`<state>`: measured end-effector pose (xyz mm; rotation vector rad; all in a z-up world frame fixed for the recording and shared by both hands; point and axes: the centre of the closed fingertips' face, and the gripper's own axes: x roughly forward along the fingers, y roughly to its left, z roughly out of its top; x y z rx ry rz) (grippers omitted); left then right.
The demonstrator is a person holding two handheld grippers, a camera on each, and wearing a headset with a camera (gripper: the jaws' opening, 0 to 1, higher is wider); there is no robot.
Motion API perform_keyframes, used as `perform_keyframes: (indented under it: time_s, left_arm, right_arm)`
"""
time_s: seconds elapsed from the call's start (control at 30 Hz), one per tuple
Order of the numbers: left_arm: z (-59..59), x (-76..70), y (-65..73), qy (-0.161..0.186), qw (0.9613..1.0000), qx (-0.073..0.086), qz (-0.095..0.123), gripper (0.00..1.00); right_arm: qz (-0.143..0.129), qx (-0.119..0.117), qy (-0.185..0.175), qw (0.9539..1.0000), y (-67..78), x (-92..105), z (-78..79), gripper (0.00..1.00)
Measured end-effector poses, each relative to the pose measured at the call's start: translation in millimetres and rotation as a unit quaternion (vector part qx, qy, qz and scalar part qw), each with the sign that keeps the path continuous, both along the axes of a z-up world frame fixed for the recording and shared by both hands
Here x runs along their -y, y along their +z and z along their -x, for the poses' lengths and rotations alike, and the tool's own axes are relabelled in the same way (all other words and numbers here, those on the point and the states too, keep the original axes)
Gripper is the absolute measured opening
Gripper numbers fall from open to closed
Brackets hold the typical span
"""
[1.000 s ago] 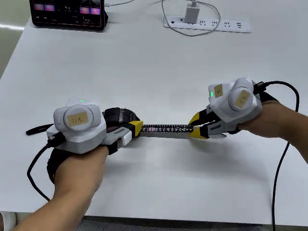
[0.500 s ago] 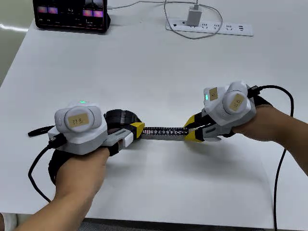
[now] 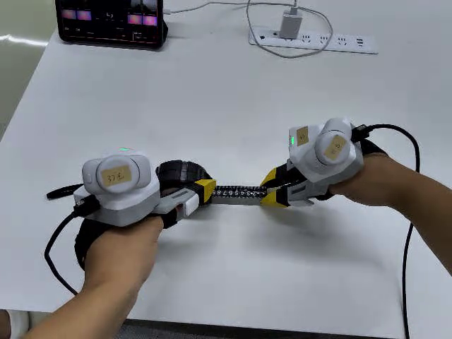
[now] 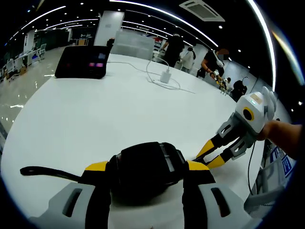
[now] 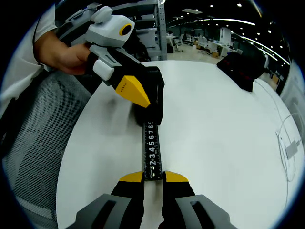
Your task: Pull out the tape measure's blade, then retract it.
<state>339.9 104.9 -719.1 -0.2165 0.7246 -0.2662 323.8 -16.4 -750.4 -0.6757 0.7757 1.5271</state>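
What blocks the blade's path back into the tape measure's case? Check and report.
Nothing visible does. The blade runs straight over bare table from the right gripper, shut on its tip, into the case, which the left gripper clamps.

Screen: it glowed at the far edge of your table.
Power strip: it lay near the screen, with a white plug in it.

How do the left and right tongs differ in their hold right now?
The left gripper clamps the tape measure's black case, tongs spread wide; the right gripper pinches the thin blade end, tongs nearly together. Both have yellow tips and face each other.
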Motion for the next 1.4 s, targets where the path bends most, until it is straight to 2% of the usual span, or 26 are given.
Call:
perform_keyframes:
  time_s: [0.9, 1.4]
  left_arm:
    - [0.5, -0.3, -0.2, 0.0, 1.0, 0.0, 0.005, 0.56]
    - [-0.3, -0.9, -1.1, 0.001, 1.0, 0.0, 0.008, 0.57]
  right_arm:
    - [-0.023, -0.005, 0.012, 0.9996, -2.9, -44.6, 4.2, 0.1]
    - [-0.026, 0.001, 0.011, 0.9996, -3.2, -57.3, 4.0, 0.1]
